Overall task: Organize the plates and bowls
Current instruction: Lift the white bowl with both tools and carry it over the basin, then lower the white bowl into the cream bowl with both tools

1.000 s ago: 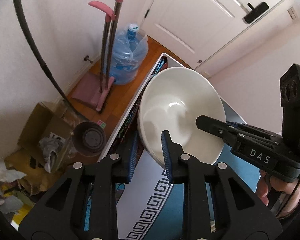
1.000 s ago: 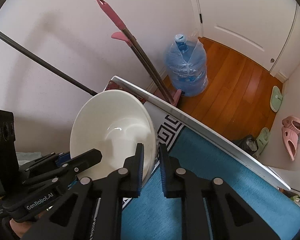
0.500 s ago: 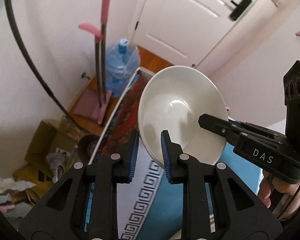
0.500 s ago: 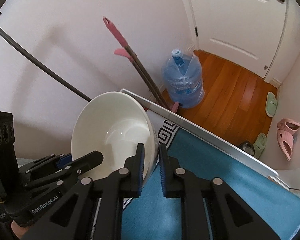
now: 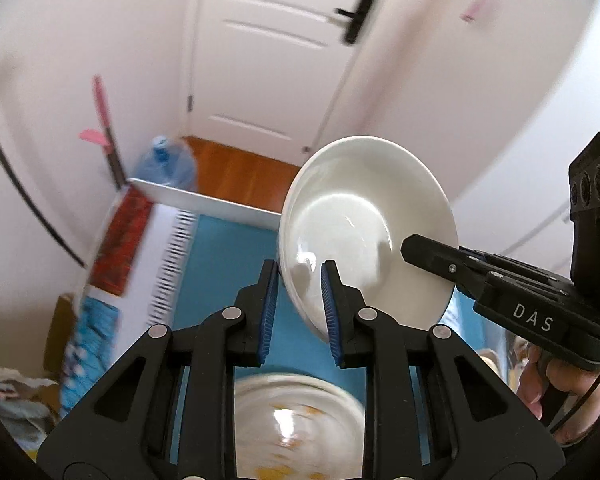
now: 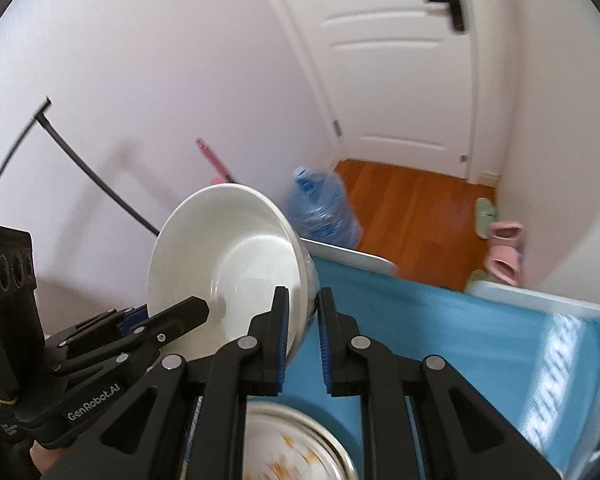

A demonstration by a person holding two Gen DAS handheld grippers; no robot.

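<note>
White bowl (image 5: 364,224) is clamped at opposite rims by left hand-held gripper (image 5: 298,300) and right hand-held gripper (image 6: 302,328), held tilted at frame centre, likely for stacking onto patterned plate (image 5: 296,420) below.

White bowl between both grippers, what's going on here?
A person has the white bowl pinched by its rim from two sides, left gripper on one edge and right gripper on the opposite one. The bowl is held tilted in the air above the blue tablecloth, over a patterned plate that lies just below the grippers.
</note>
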